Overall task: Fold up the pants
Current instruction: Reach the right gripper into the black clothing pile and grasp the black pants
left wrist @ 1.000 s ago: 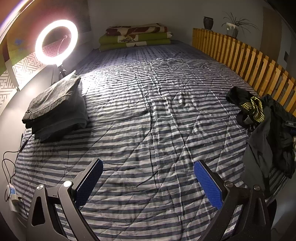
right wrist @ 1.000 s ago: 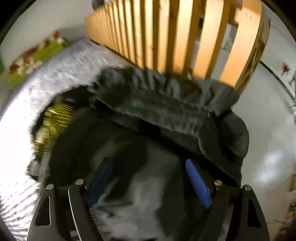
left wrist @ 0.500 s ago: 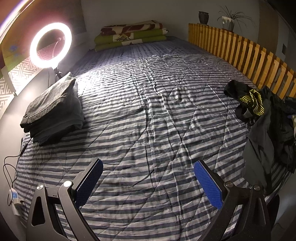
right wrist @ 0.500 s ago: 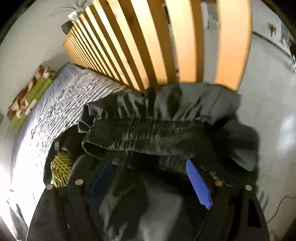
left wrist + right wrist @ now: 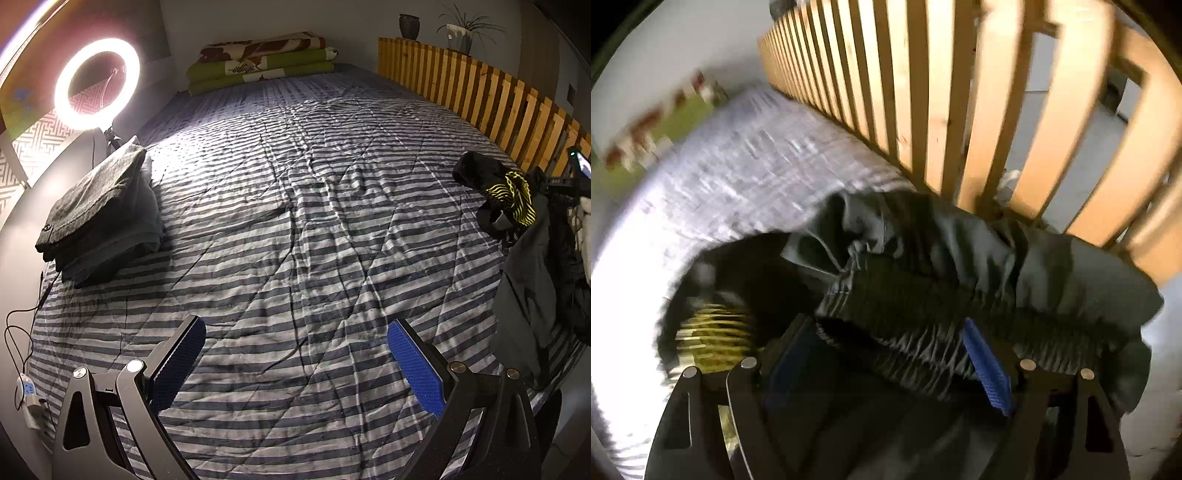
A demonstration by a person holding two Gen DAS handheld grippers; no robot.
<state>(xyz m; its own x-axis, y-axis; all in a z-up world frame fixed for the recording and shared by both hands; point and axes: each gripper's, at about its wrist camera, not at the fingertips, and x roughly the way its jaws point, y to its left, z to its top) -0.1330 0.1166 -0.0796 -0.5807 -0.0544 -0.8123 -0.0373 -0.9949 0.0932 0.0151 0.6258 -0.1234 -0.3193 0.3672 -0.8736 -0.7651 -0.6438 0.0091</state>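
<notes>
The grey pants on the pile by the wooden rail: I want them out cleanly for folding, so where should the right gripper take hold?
Grip the gathered elastic waistband of the grey pants, probably from above. It lies topmost as a thick ridge across the open right gripper, so a pinch there should lift them off the pile.

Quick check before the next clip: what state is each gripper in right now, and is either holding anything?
Left gripper: open, empty, above the striped bedcover.
Right gripper: open wide over the grey pants; waistband between the fingers, not clamped.
</notes>
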